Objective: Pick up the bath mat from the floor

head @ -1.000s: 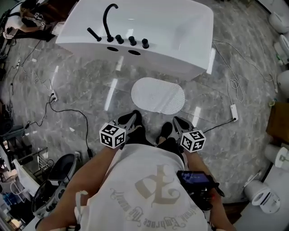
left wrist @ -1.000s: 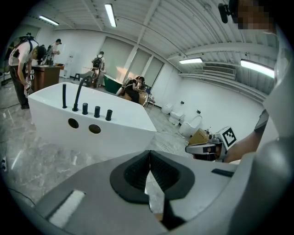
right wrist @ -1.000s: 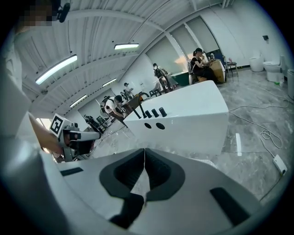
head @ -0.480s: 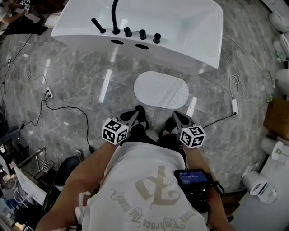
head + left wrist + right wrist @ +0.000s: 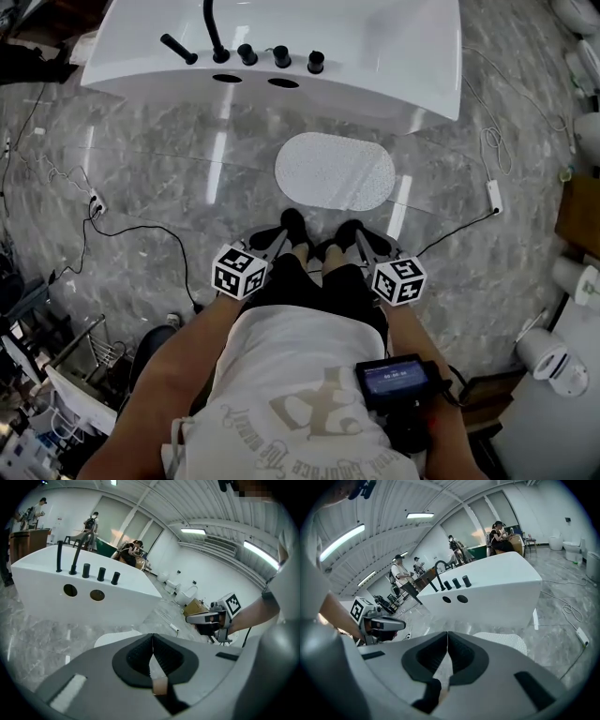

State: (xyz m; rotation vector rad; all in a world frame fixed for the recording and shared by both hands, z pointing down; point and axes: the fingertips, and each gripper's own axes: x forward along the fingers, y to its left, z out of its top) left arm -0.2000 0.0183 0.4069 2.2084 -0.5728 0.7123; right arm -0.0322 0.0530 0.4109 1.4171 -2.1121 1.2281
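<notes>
A white oval bath mat (image 5: 335, 172) lies flat on the grey marble floor in front of the bathtub; its edges show past the jaws as the bath mat (image 5: 108, 639) and the bath mat (image 5: 506, 641) in the gripper views. My left gripper (image 5: 279, 240) is shut and empty, held low just short of the mat's near left edge. My right gripper (image 5: 358, 240) sits beside it, near the mat's near right edge, jaws together with nothing between them. Each gripper appears in the other's view: the right gripper (image 5: 190, 619) and the left gripper (image 5: 402, 625).
A white freestanding bathtub (image 5: 375, 56) with black faucet (image 5: 212, 28) and knobs stands just beyond the mat. Cables and a power strip (image 5: 494, 197) run across the floor right and left. Toilets (image 5: 553, 361) and boxes stand at right; people stand far off.
Both grippers have dropped lower and moved forward toward the mat's near edge. The person's feet have come together between them. The head view has shifted, so the tub sits higher in frame.
</notes>
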